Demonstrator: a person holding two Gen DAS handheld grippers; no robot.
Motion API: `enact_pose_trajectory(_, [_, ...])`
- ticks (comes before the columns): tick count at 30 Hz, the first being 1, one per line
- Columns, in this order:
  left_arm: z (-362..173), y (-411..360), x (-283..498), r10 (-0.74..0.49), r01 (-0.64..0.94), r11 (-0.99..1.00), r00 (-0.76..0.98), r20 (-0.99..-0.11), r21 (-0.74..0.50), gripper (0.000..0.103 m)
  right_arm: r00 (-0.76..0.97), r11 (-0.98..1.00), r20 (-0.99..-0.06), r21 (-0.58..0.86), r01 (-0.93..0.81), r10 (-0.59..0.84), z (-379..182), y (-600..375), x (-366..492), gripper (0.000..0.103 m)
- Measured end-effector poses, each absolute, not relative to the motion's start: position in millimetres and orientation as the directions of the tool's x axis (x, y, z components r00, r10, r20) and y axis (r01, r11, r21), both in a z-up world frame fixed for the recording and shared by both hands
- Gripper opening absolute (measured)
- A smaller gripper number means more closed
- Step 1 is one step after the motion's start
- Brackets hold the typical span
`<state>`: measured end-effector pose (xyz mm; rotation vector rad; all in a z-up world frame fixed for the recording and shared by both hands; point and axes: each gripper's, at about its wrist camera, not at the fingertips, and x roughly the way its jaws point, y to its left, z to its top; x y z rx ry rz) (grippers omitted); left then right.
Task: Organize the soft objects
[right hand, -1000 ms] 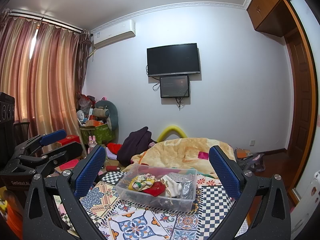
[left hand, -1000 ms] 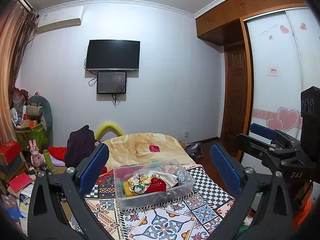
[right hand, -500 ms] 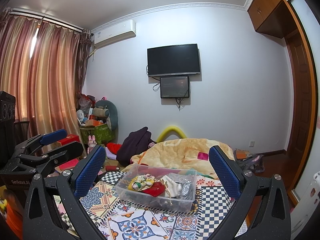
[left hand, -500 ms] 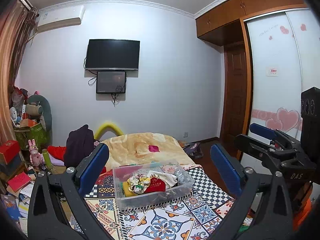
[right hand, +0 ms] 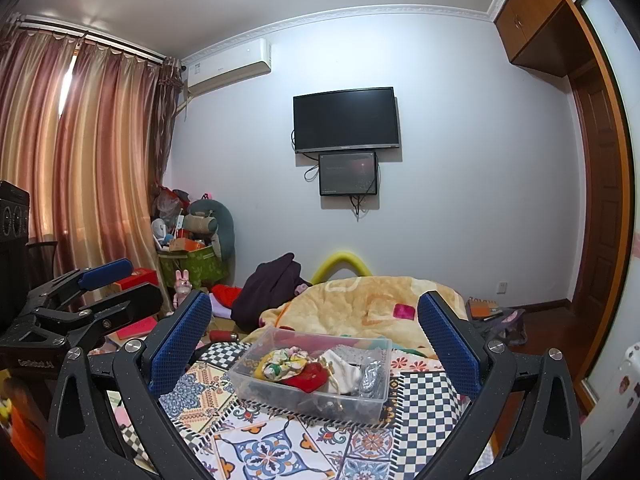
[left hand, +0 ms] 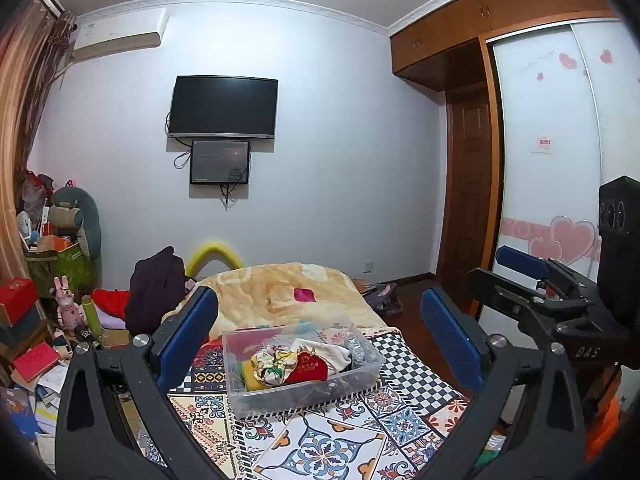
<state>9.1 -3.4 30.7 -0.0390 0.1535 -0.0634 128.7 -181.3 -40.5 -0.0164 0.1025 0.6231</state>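
A clear plastic bin (left hand: pixel 304 394) (right hand: pixel 280 394) stands on a patterned cloth. It holds several soft items: a floral scrunchie (left hand: pixel 272 362) (right hand: pixel 282 360), a red pouch (left hand: pixel 308 368) (right hand: pixel 310 376), a white cloth (left hand: pixel 328 350) (right hand: pixel 344 368) and a silvery piece (right hand: pixel 370 374). My left gripper (left hand: pixel 320 336) is open and empty, raised above the near side of the bin. My right gripper (right hand: pixel 314 336) is open and empty, also raised before the bin. Each gripper shows in the other's view, the right (left hand: pixel 524 280) and the left (right hand: pixel 96 292).
The patterned cloth (left hand: pixel 320 444) (right hand: pixel 260 448) covers the surface under the bin. A yellow blanket (left hand: pixel 280 292) (right hand: pixel 360 304) and a dark garment (left hand: pixel 154 288) (right hand: pixel 272 288) lie behind. Cluttered boxes and toys (left hand: pixel 52 300) stand at the left. A wardrobe (left hand: pixel 552 160) stands at the right.
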Motion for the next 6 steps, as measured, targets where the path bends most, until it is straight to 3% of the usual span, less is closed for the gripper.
enact_pose_trajectory(6, [30.9, -4.0, 9.7, -0.066, 0.06, 0.997, 0.986, -0.153, -0.045, 0.103, 0.807, 0.812, -0.1, 0.017, -0.583, 0.582, -40.0, -181.8, 129.0, 0.103])
